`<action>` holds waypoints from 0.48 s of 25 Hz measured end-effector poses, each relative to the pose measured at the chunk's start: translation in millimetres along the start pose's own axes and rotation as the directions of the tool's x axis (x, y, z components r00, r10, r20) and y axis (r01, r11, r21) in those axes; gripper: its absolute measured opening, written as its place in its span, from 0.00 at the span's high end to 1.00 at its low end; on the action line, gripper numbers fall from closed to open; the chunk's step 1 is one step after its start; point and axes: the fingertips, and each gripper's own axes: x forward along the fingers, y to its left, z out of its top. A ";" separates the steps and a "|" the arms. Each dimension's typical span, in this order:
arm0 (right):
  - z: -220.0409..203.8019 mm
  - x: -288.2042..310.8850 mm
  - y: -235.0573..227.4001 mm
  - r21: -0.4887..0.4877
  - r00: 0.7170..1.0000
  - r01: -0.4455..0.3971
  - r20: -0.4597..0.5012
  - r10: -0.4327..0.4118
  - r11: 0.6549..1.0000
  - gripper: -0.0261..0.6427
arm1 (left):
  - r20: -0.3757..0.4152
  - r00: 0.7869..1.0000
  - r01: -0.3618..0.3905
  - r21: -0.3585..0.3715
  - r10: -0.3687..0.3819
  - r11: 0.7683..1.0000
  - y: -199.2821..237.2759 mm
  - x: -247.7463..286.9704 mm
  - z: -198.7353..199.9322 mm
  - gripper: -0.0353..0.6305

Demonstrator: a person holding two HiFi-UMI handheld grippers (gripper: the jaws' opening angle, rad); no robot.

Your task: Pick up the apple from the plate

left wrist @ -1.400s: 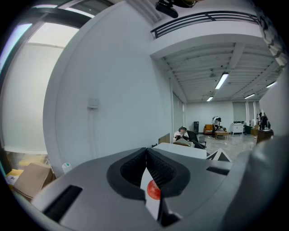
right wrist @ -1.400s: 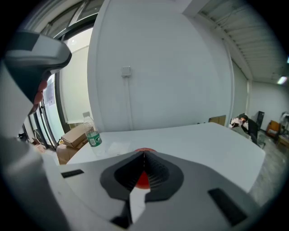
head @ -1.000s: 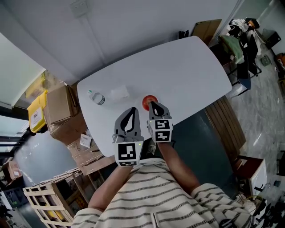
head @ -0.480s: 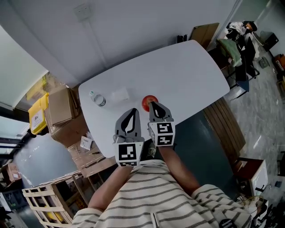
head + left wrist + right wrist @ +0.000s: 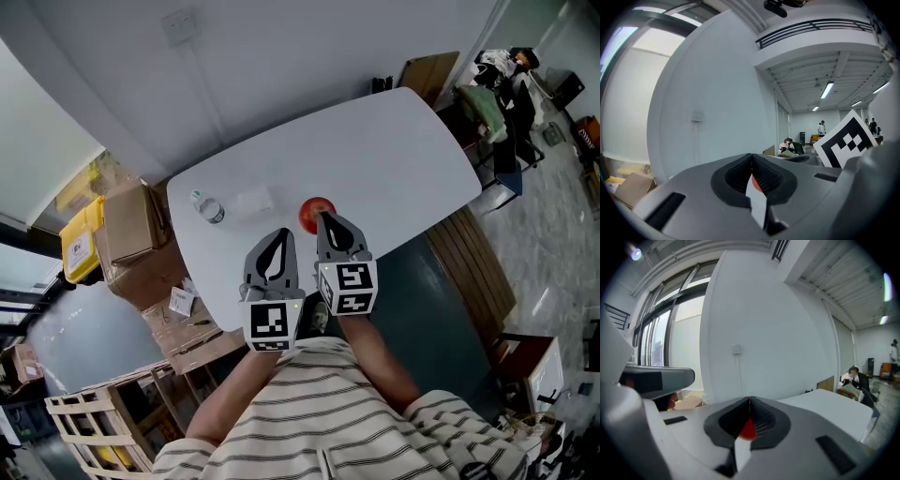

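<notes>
The right gripper (image 5: 326,219), jaws together and empty, hung just beside the apple (image 5: 316,212) on the table (image 5: 403,141). The left gripper (image 5: 278,234), likewise closed and empty, hung near it.

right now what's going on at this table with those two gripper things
A person holds a gripper in each hand over a white table. The left gripper and the right gripper both have their jaws shut with nothing between them. The red apple sits on the table just ahead of the right gripper's tip, not yet picked up. A bottle sits further to the left.
</notes>
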 end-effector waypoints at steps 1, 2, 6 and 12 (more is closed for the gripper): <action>3.5 -2.5 0.5 0.002 1.000 -0.002 0.008 0.002 1.000 0.94 | 0.001 1.000 0.002 -0.001 -0.002 1.000 -0.7 -0.5 0.4 0.94; 7.3 -4.7 1.0 0.003 1.000 -0.003 0.016 0.003 1.000 0.94 | 0.003 1.000 0.003 -0.002 -0.003 1.000 -1.0 -0.7 1.1 0.94; 21.5 -13.1 2.9 0.000 0.999 0.001 0.051 -0.001 1.000 0.94 | 0.013 1.000 0.007 -0.005 -0.007 1.000 0.3 -2.2 3.7 0.94; 40.0 -24.1 2.3 -0.005 0.995 0.011 0.097 -0.011 1.000 0.94 | 0.030 0.999 0.017 -0.015 -0.017 1.000 -0.9 -4.0 10.9 0.94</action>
